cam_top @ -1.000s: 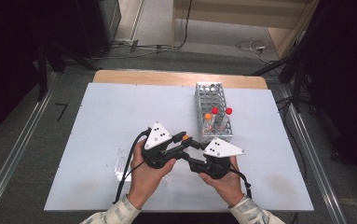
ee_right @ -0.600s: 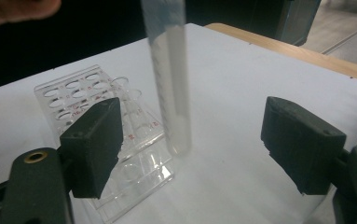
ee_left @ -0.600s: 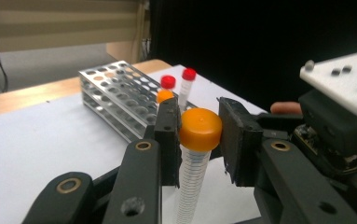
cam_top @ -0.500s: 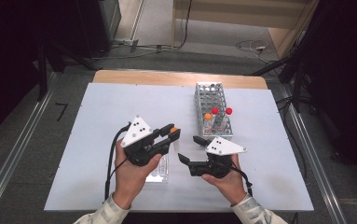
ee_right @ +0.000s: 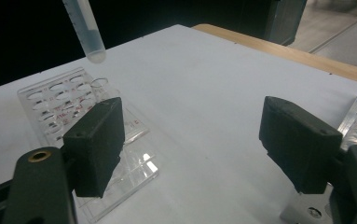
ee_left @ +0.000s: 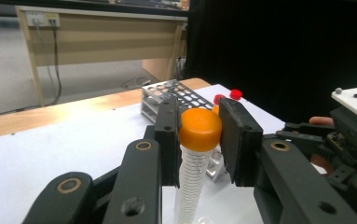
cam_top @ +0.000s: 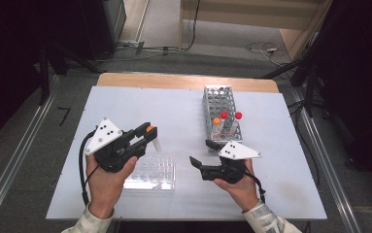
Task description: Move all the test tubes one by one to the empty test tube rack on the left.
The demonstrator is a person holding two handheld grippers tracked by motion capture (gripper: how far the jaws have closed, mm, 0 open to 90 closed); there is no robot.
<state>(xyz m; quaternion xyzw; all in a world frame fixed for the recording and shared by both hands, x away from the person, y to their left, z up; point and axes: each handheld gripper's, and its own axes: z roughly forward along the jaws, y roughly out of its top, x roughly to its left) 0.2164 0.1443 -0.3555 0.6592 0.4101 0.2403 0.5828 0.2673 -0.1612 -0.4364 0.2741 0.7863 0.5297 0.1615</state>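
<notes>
- Right now the left hand-held gripper [cam_top: 147, 132] is clamped on an orange-capped tube [ee_left: 195, 154], its two black pads pressing the cap from either side.
- From the left gripper view, the tube hangs upright below the cap, clear and marked with fine graduation lines.
- Seen from above, that tube is lifted off the white surface [cam_top: 178, 104], its lower end over the far edge of the clear rack [cam_top: 152, 172] that lies flat near the person's left hand [cam_top: 103, 182].
- From the right gripper view, the rounded tip of the tube hovers just above the clear rack's round holes, not touching them.
- Meanwhile the right hand-held gripper [cam_top: 201, 154] stands with its jaws wide apart; they have just been opening, and only bare surface lies between them.
- It sits low over the surface, pointing towards the left gripper and well apart from it.
- Behind it stands a metal mesh rack [cam_top: 221, 104], holding an orange-capped tube and two red-capped tubes [cam_top: 231, 116] at its near end.
</notes>
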